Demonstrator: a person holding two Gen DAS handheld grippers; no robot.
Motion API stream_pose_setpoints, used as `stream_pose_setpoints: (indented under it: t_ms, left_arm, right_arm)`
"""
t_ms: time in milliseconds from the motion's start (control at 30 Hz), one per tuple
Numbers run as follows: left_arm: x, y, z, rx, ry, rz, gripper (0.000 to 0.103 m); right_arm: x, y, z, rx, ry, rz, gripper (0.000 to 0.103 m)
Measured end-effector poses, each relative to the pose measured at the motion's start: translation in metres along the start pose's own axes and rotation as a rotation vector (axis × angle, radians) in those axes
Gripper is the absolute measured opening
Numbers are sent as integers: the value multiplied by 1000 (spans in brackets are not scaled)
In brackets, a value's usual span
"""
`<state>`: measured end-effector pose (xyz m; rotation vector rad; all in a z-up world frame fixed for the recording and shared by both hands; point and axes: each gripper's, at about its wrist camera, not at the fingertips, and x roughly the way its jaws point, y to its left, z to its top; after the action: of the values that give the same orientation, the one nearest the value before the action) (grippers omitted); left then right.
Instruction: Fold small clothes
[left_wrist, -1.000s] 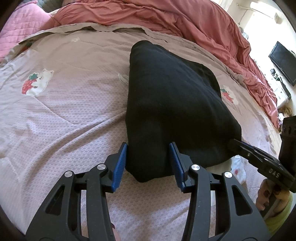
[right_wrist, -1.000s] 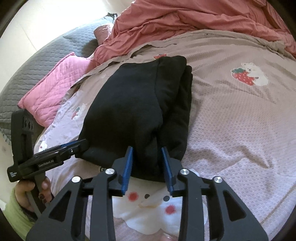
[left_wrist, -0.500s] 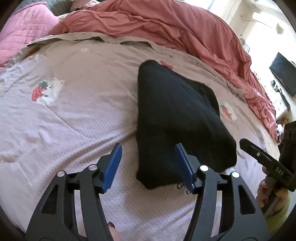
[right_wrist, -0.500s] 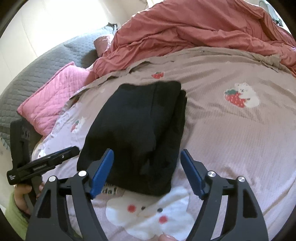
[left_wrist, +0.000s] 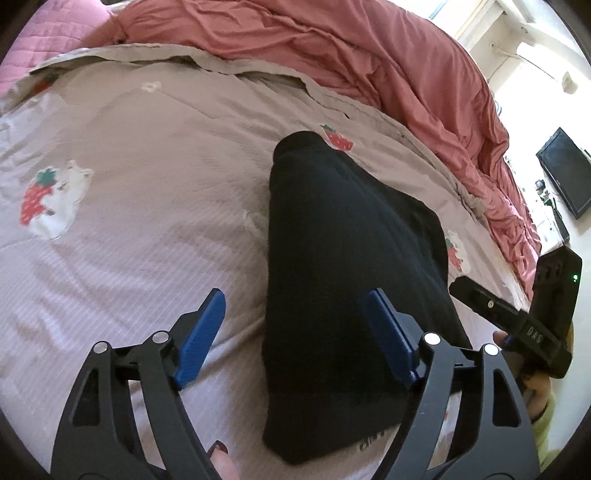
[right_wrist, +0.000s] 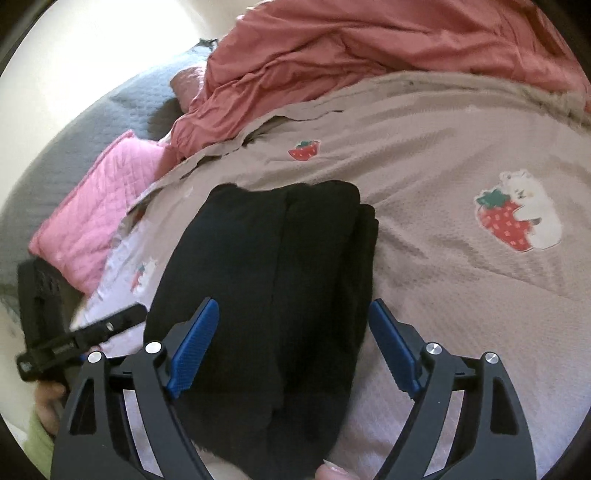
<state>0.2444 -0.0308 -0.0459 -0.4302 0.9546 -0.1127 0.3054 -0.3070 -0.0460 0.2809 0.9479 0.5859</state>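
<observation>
Both views suggest the folding is done: in the left wrist view the left gripper (left_wrist: 295, 332) hangs with jaws spread wide over the folded black garment (left_wrist: 343, 266) on the bedspread (left_wrist: 147, 184) — in the right wrist view the right gripper (right_wrist: 293, 345) likewise gapes, gripping nothing — only tidying may remain

We are in a home bedroom: a bed (left_wrist: 155, 229) spread with a strawberry-print quilt (right_wrist: 461, 155), a rumpled red duvet (left_wrist: 332, 55), a pink pillow (right_wrist: 99, 199), and a wall-mounted television (left_wrist: 565, 173).
</observation>
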Motion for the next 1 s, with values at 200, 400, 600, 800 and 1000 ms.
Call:
stream_pose_setpoints:
  t_ms: [200, 400, 600, 800, 1000]
  left_arm:
    - [28, 7, 10, -69, 55, -78, 82]
    - [49, 12, 9, -93, 91, -125, 84]
    - [53, 2, 7, -83, 100, -151, 61]
    - [27, -10, 12, -58, 45, -180, 52]
    - [7, -3, 17, -49, -20, -147, 52]
  right_arm:
    - [36, -25, 16, 112, 100, 105, 86]
    - [57, -21, 15, 75, 148, 126, 88]
    - [54, 1, 12, -53, 103, 76, 50]
    - [36, 13, 12, -100, 44, 64, 40]
    - [25, 28, 16, -110, 0, 88, 40]
